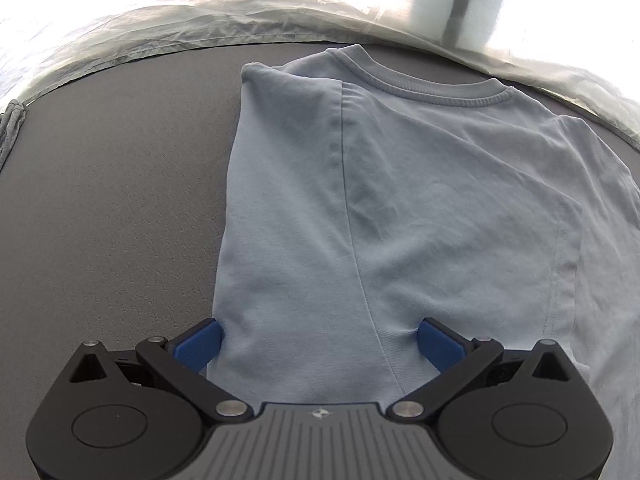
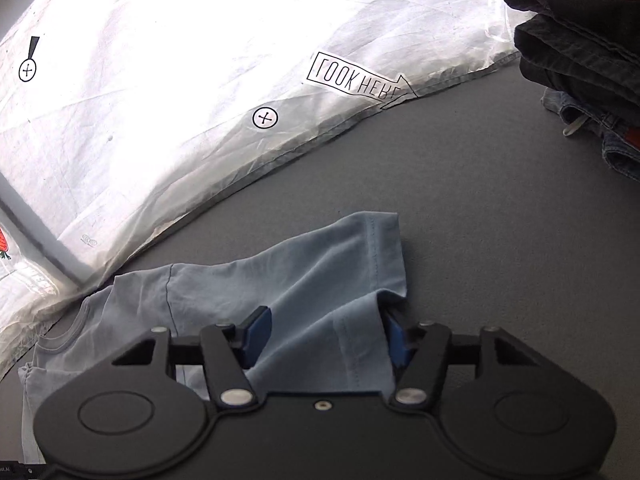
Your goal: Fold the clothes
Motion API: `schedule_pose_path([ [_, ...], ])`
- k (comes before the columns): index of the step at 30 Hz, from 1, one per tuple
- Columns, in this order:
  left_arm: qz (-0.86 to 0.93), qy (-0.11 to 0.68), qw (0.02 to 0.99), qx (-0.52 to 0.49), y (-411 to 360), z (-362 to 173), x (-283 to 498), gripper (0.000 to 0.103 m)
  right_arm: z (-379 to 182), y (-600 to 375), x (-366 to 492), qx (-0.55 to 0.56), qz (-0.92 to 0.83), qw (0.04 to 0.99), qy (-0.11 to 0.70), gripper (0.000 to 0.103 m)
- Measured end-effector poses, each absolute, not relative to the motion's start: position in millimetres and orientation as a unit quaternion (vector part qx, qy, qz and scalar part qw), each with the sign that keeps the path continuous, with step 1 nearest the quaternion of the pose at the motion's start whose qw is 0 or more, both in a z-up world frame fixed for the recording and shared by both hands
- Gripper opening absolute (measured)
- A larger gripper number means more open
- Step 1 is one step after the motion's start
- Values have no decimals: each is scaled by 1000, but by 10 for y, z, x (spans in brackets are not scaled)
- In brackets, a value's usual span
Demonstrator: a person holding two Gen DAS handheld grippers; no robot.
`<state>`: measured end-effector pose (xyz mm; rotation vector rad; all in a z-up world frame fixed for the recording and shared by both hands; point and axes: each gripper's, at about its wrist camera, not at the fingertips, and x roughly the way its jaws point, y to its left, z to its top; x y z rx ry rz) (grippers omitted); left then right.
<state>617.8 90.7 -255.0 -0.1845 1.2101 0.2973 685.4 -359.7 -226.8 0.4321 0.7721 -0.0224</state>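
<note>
A light blue T-shirt (image 1: 400, 184) lies on a grey surface (image 1: 112, 208), its left side folded over the body and its collar (image 1: 432, 88) at the far end. My left gripper (image 1: 320, 338) is open, its blue pads straddling the shirt's near part. In the right wrist view the same T-shirt (image 2: 304, 280) shows with one sleeve (image 2: 372, 248) raised and draped. My right gripper (image 2: 326, 336) is open, with shirt fabric lying between its blue pads and the sleeve edge hanging over the right pad.
A crumpled white sheet (image 2: 160, 100) with printed marks and a "LOOK HERE" arrow (image 2: 356, 80) lies along the far edge of the grey surface (image 2: 500, 200). A pile of dark clothes and jeans (image 2: 588, 72) sits at the far right.
</note>
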Motion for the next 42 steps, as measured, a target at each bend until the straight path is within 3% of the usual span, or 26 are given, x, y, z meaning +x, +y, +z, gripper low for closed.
schedule_pose_path([
  [3, 137, 579, 799, -88, 932, -2542, 6226, 103, -2319, -3717, 6885, 276, 12, 877, 392, 14],
  [12, 134, 562, 812, -83, 934, -2562, 6158, 103, -2388, -3734, 6669, 546, 93, 776, 302, 12],
  [21, 133, 560, 814, -83, 923, -2562, 6143, 103, -2553, -2772, 6731, 660, 213, 647, 317, 12],
  [36, 130, 554, 818, -80, 931, -2554, 6139, 103, -2975, -1580, 6709, 660, 248, 555, 441, 12],
  [41, 130, 552, 820, -80, 929, -2555, 6130, 103, -3040, -1426, 6782, 629, 226, 564, 485, 18],
  [42, 130, 551, 820, -80, 929, -2555, 6128, 103, -3020, -1421, 6784, 630, 227, 564, 483, 24],
])
